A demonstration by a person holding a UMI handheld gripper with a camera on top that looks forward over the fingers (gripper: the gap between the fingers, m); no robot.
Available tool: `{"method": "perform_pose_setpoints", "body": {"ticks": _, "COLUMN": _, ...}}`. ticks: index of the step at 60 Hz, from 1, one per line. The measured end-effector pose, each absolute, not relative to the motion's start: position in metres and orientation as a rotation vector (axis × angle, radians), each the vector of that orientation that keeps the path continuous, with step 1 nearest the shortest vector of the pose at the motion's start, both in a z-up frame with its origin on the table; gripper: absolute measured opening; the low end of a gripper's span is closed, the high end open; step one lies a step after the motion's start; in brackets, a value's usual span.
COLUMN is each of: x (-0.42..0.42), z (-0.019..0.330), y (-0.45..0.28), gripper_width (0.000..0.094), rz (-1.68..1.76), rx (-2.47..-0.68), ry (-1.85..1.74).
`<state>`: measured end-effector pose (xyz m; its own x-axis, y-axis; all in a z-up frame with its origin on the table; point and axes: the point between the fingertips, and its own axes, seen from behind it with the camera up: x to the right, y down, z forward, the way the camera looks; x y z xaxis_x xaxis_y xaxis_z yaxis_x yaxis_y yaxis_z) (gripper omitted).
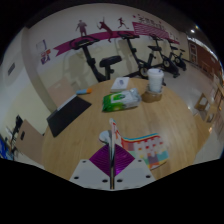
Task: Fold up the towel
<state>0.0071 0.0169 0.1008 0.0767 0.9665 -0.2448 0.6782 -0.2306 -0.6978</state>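
Gripper view: looks down the two fingers over a wood-look floor (130,125) toward a gym-like wall.
Risk: the towel corner seems held only by its thin top edge, so I judge it could slip out if it is pulled fast or sideways, and the fold would then land crooked.
Second risk: the hanging part hides the ground ahead, so the edges may be laid down out of line.
Gripper (113,150): the purple pads (101,158) sit pressed together with cloth pinched between them; the fingers look clamped on the fabric, no gap visible.
Towel (150,150): a pale, printed cloth, its corner rising as a narrow peak between the fingers, the rest spreading just beside and ahead of them.
Dark mat (68,115): lies on the floor beyond the fingers, off to one side.
Green-and-white bag (120,99): lies further off, near a white roll (154,79) standing upright.
Exercise bike (108,65): stands by the far wall.
Wall (60,62): carries a purple band of athlete figures.
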Motion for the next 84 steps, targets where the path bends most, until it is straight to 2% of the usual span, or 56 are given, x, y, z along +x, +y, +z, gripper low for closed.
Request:
{"method": "perform_pose_setpoints", "body": {"ticks": 8, "x": 0.012, "z": 0.1, "y": 0.077, "gripper_width": 0.0027, "rz": 0.956, "rx": -2.05, "ry": -1.592}}
{"method": "perform_pose_setpoints", "body": {"ticks": 16, "x": 0.012, "z": 0.062, "y": 0.14, "gripper_width": 0.0028, "rz": 0.797, "rx": -1.982, "ry": -1.622}}
{"method": "perform_pose_setpoints", "body": {"ticks": 26, "x": 0.01, "z": 0.007, "y": 0.166, "gripper_width": 0.003, "rz": 0.698, "rx": -1.952, "ry": -1.676}}
{"method": "perform_pose_setpoints", "body": {"ticks": 30, "x": 0.018, "z": 0.004, "y": 0.169, "gripper_width": 0.0091, "rz": 0.691, "rx": -1.943, "ry": -1.682}}
{"method": "perform_pose_setpoints", "body": {"ticks": 31, "x": 0.019, "z": 0.004, "y": 0.169, "gripper_width": 0.0139, "rz": 0.69, "rx": -1.942, "ry": -1.68}}
{"method": "perform_pose_setpoints", "body": {"ticks": 38, "x": 0.026, "z": 0.026, "y": 0.184, "gripper_width": 0.0895, "rz": 0.639, "rx": -1.907, "ry": -1.655}}
{"method": "perform_pose_setpoints", "body": {"ticks": 39, "x": 0.027, "z": 0.034, "y": 0.186, "gripper_width": 0.0831, "rz": 0.635, "rx": -1.896, "ry": -1.648}}
{"method": "perform_pose_setpoints", "body": {"ticks": 40, "x": 0.032, "z": 0.044, "y": 0.187, "gripper_width": 0.0811, "rz": 0.633, "rx": -1.888, "ry": -1.639}}
{"method": "perform_pose_setpoints", "body": {"ticks": 43, "x": 0.045, "z": 0.068, "y": 0.187, "gripper_width": 0.0867, "rz": 0.641, "rx": -1.884, "ry": -1.624}}
{"method": "perform_pose_setpoints", "body": {"ticks": 53, "x": 0.114, "z": 0.158, "y": 0.167, "gripper_width": 0.0855, "rz": 0.7, "rx": -1.888, "ry": -1.615}}
{"method": "perform_pose_setpoints", "body": {"ticks": 59, "x": 0.152, "z": 0.19, "y": 0.154, "gripper_width": 0.0852, "rz": 0.695, "rx": -1.882, "ry": -1.601}}
{"method": "perform_pose_setpoints", "body": {"ticks": 71, "x": 0.189, "z": 0.213, "y": 0.14, "gripper_width": 0.0852, "rz": 0.7, "rx": -1.885, "ry": -1.549}}
{"method": "perform_pose_setpoints", "body": {"ticks": 84, "x": 0.193, "z": 0.207, "y": 0.125, "gripper_width": 0.085, "rz": 0.71, "rx": -1.897, "ry": -1.561}}
